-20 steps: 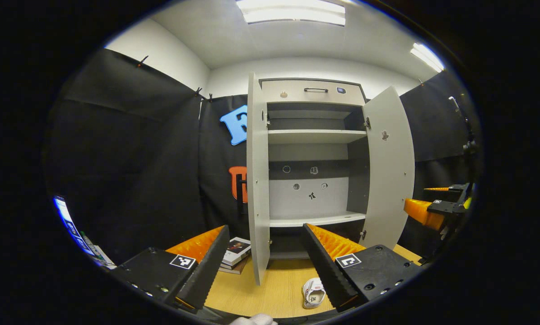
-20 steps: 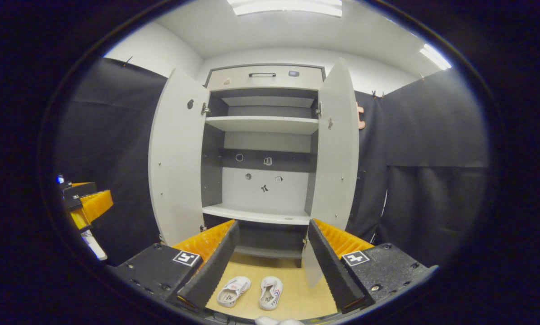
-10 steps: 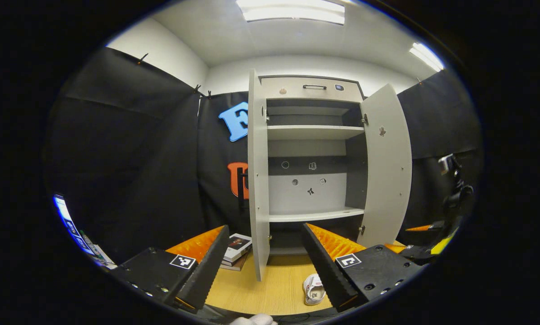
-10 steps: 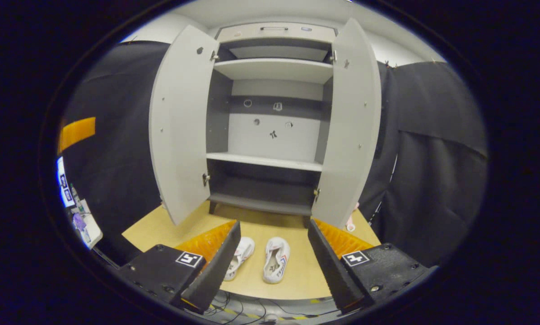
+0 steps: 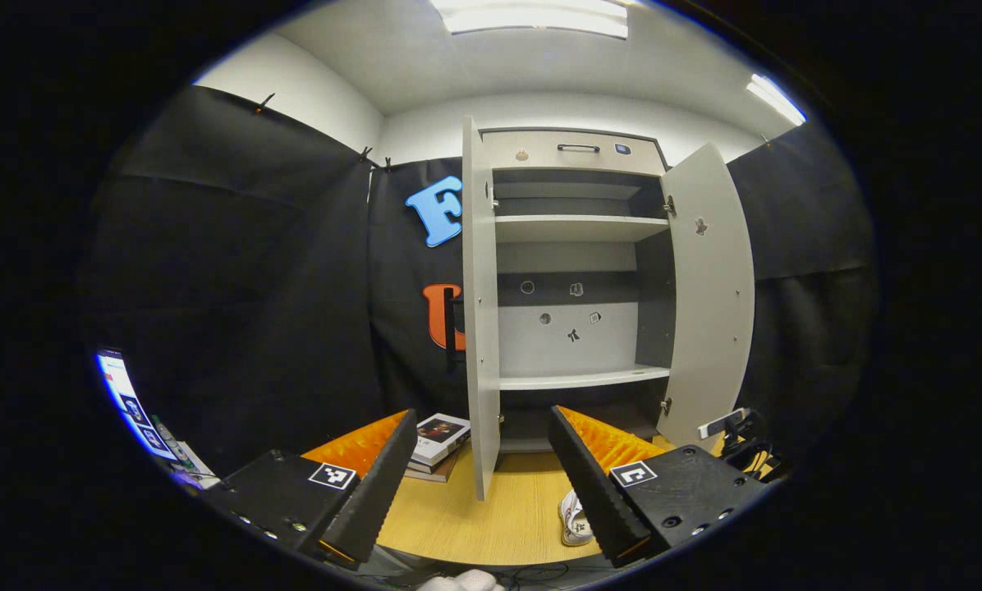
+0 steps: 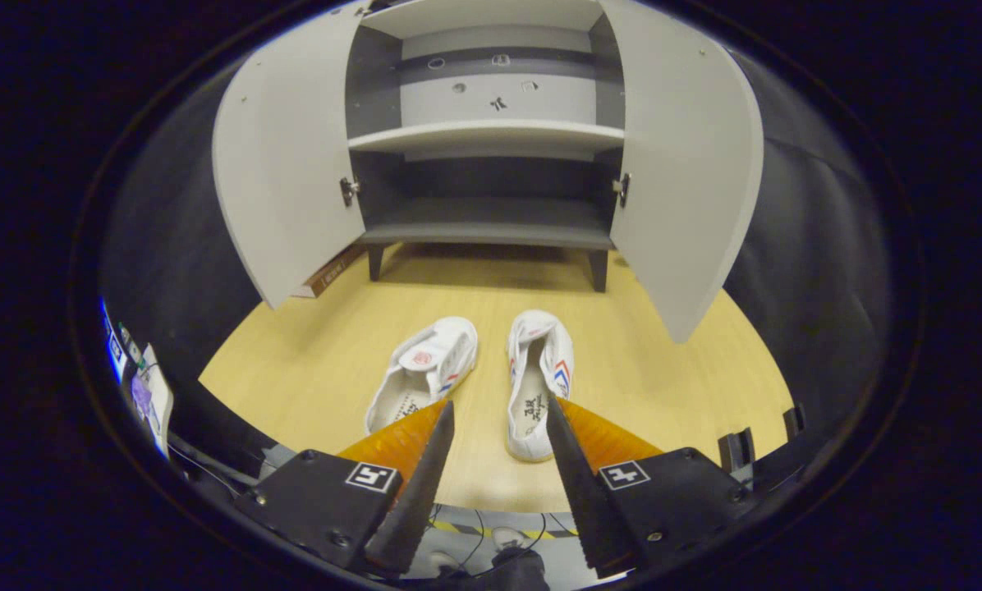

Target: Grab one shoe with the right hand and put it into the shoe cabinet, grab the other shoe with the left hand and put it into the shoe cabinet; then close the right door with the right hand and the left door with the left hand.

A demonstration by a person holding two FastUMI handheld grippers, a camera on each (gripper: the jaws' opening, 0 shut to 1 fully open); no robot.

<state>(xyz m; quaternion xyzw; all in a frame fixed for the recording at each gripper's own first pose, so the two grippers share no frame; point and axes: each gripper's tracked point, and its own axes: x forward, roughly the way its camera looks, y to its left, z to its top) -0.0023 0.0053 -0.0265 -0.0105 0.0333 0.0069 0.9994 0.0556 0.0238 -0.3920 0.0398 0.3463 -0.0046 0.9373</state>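
In the right gripper view, the right gripper (image 6: 499, 406) hung above the wooden table (image 6: 672, 386) with its jaws spread apart and nothing between them; the two white shoes lay side by side on the table in front of the shoe cabinet (image 6: 491, 135), toes toward the cabinet; the right shoe (image 6: 536, 382) lay just beyond the gripper's right fingertip, its heel partly hidden by that finger, while the left shoe (image 6: 421, 373) lay just beyond the left fingertip, tilted a little outward; whether either fingertip touched a shoe could not be told. Both cabinet doors stood wide open, the left door (image 6: 282, 164) and the right door (image 6: 684, 156) swung out to either side, and the shelves inside were bare.

In the left gripper view, the left gripper (image 5: 483, 419) was held farther back and level, its jaws likewise spread and holding nothing; one shoe (image 5: 575, 519) showed on the table beside its right finger; a stack of books (image 5: 435, 439) lay on the table just left of the cabinet's left door (image 5: 481, 312).
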